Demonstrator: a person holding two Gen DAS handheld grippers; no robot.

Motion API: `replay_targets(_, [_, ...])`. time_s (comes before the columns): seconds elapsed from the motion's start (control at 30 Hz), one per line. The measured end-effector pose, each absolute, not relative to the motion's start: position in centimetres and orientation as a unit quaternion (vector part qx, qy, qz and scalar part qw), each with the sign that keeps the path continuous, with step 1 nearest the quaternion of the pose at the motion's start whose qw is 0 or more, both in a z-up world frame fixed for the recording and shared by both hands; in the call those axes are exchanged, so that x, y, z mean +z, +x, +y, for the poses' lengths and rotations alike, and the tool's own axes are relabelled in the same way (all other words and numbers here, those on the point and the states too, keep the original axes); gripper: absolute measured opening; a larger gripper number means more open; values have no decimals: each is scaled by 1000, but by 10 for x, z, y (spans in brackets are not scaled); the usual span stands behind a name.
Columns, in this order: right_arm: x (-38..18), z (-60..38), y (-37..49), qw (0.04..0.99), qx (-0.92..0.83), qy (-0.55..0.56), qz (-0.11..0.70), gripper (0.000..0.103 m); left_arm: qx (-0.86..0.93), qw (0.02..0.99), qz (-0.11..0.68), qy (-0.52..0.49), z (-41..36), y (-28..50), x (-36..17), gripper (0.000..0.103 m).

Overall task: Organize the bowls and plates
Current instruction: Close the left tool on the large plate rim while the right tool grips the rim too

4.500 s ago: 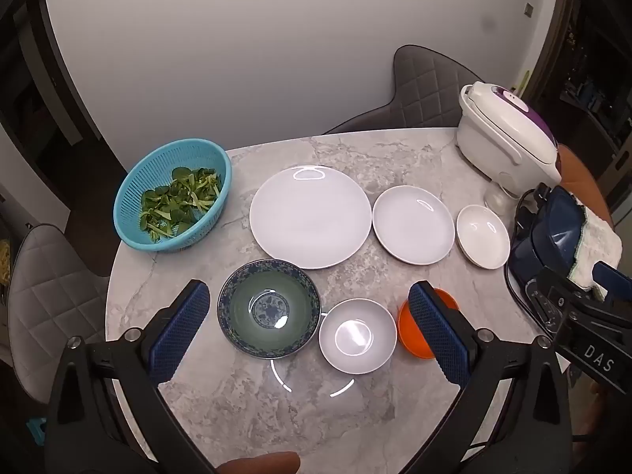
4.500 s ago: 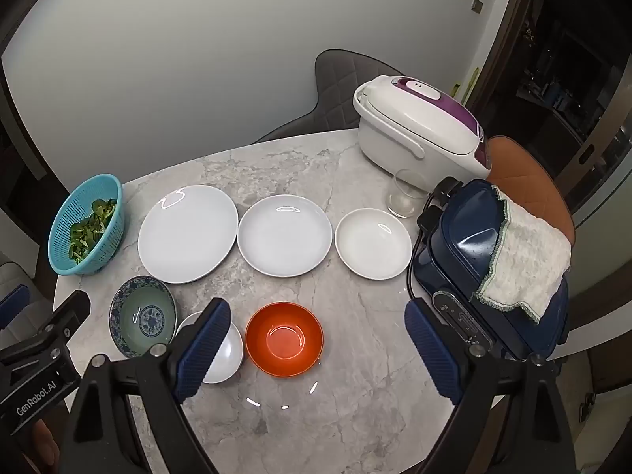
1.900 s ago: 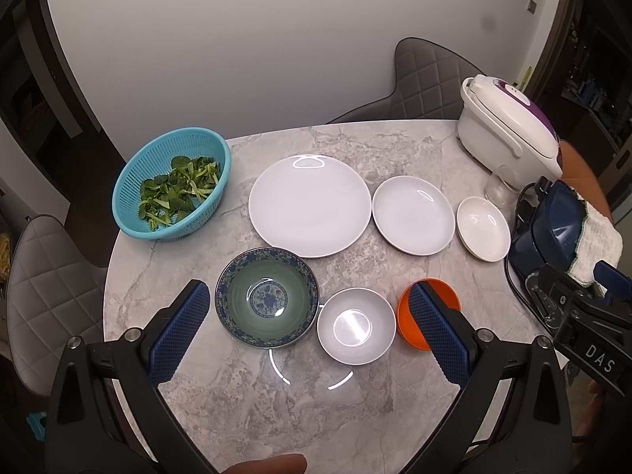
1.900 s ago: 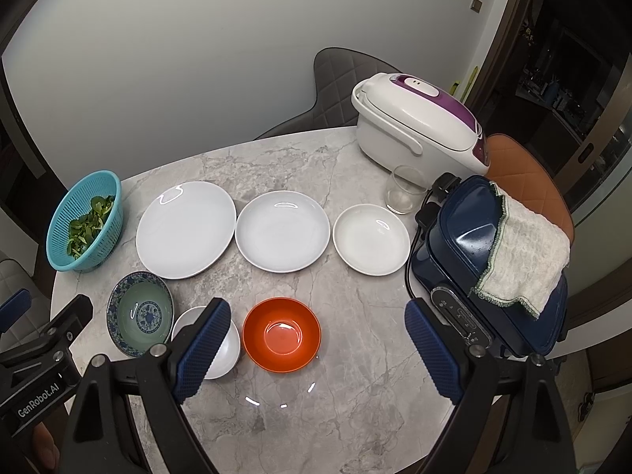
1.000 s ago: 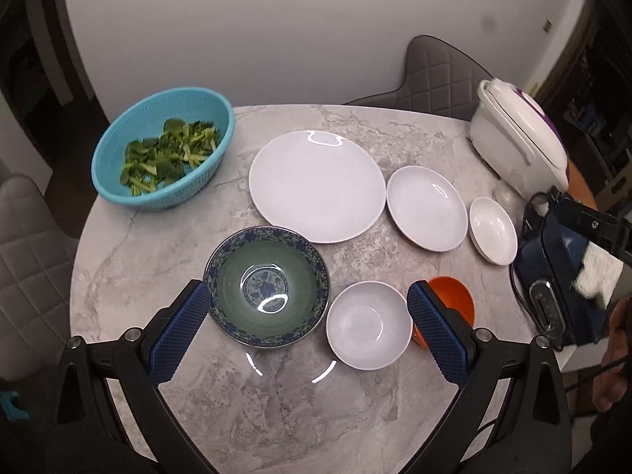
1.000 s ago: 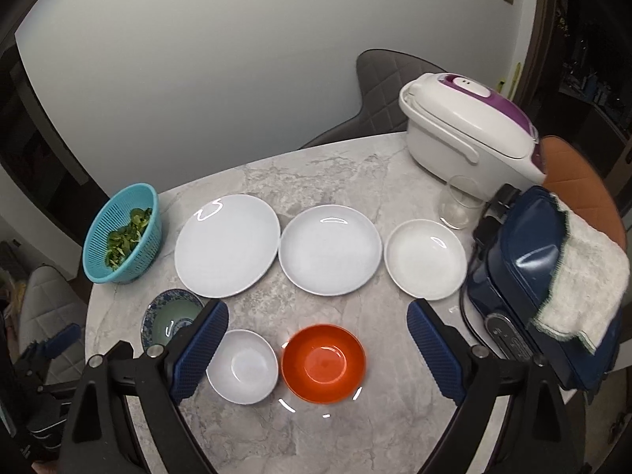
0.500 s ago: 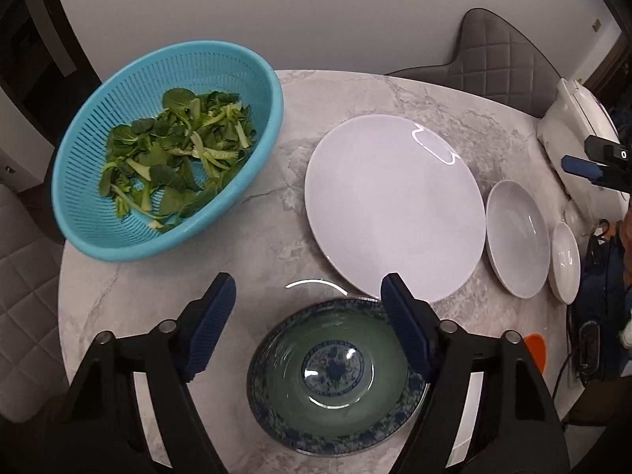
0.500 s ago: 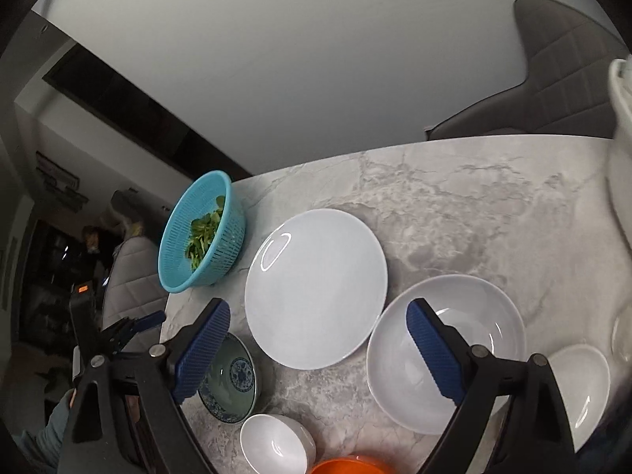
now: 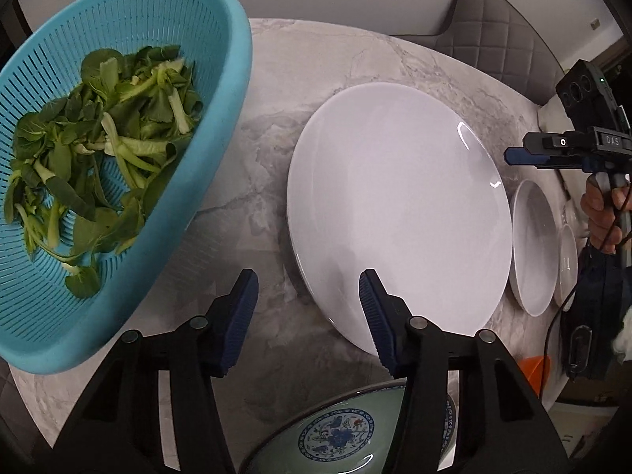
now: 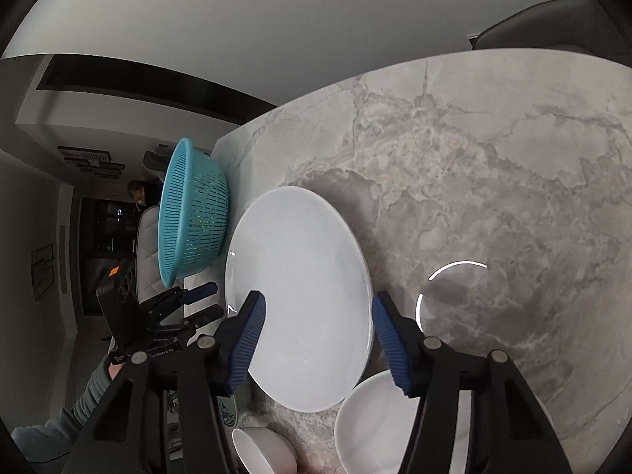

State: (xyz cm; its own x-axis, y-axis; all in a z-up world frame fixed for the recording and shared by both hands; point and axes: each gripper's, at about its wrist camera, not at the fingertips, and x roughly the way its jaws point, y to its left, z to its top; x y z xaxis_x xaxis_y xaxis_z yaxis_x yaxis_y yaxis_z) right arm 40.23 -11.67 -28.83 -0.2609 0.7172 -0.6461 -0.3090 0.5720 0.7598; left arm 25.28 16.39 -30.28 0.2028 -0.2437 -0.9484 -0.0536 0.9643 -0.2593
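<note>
- Aims the left gripper (image 9: 307, 280) steeply down at the near rim of the large white plate (image 9: 399, 213). Carries nothing in it. Shows jaws at a middling gap, just been closing, with only the plate's edge and bare surface (image 9: 268, 118) between them and no pad pressing.
- Points the right gripper (image 10: 318, 300) across the same plate from the opposite side. Holds nothing there either: jaws about half wide, just been closing, framing the plate from above without visible touch.
- Looks like a two-sided approach. Probably meant to narrow each gripper to rim width, since a flat plate offers only its thin edge for a pinch.
- Finds the large plate lying flat, mid-surface and unstacked, likely the base for the others.
- Finds the medium plate (image 9: 533, 245) just beside it and the small plate (image 9: 567, 260) next to that, in a row by size, which suits stacking smaller onto larger.
- Keeps the bowls on the near side: patterned bowl (image 9: 339, 430) right under the left gripper, white bowl (image 10: 260, 450) beside it, and a sliver of orange bowl (image 9: 531, 367) further along.
- Leaves little room on the left. Puts the blue colander (image 9: 118, 158) of greens (image 9: 98, 150) close to the plate's far-left rim, near the left finger's path.
- Crowds the left wrist from below with the patterned bowl's rim, so calls for care on descent.
- Places a dark blue appliance (image 9: 600, 316) at the right edge and a grey chair (image 9: 493, 27) behind, both clear of the plates.
</note>
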Motion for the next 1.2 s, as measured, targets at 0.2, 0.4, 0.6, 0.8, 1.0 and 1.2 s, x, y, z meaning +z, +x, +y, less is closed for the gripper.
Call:
replay_targets(0.2, [-307,-114,404,573,440,149,675,59,-64,753,638,-147,173,270,-328,44])
replay_targets(0.4, [-313,-113,399,555,447,135,688,59,-76,747,641,-161,177,281,-344,32])
replay_targets(0.6, [-316,-107,403,550,445,130,695,59,-86,754,634,-150,163,287,-352,30])
replay_targets(0.8, [-321,-99,400,537,451,112,704,48,-85,756,627,-164,145,280,-343,30])
replay_targets(1.0, [-327,-101,400,538,443,97,711,40,-81,744,641,-171,148,287,-343,30])
replay_targets(1.2, [-331,-102,394,530,437,80,723,36,-85,738,643,-188,158,289,-342,28])
